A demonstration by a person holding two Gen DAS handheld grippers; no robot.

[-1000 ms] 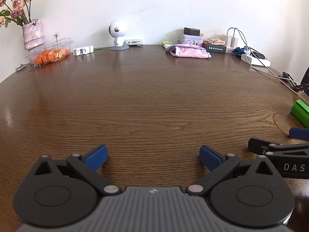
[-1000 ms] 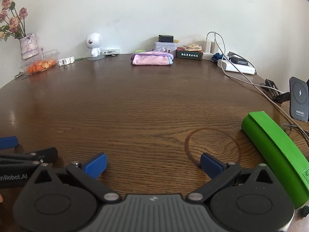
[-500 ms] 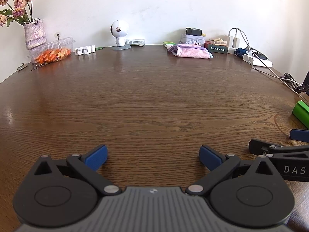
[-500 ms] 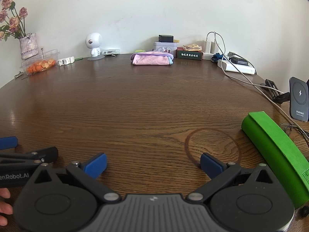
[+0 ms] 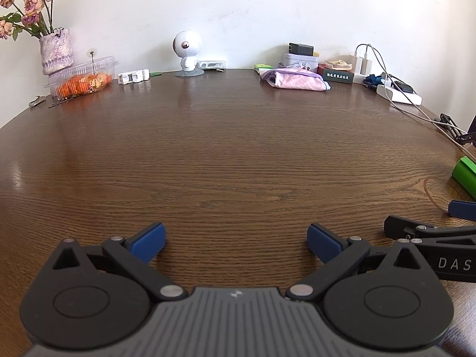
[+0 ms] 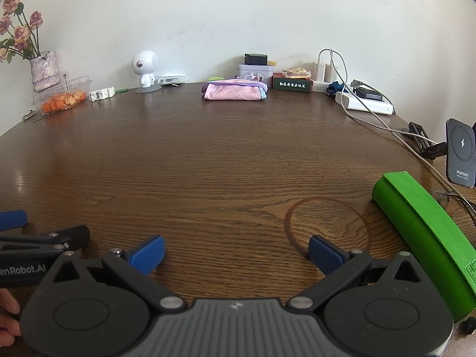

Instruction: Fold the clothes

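nearby, the left gripper [image 5: 235, 242] and the right gripper [image 6: 236, 250] both sit low over the bare table [image 6: 226, 160], jaws spread wide, gripping nothing. far ahead of both, by the wall, the pink garment [image 6: 235, 92] lies as a neat folded bundle, so the folding looks finished, or not begun on another piece. since a second ago almost nothing has moved; a fingertip [image 6: 7, 306] has appeared left of the right gripper.

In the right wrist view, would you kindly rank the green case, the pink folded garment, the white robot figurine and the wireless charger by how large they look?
1. Green case, clearly largest, though it is nearest the camera.
2. Pink folded garment.
3. Wireless charger and white robot figurine: these look alike, and the charger sits nearer and is cut by the frame edge, so unranked.
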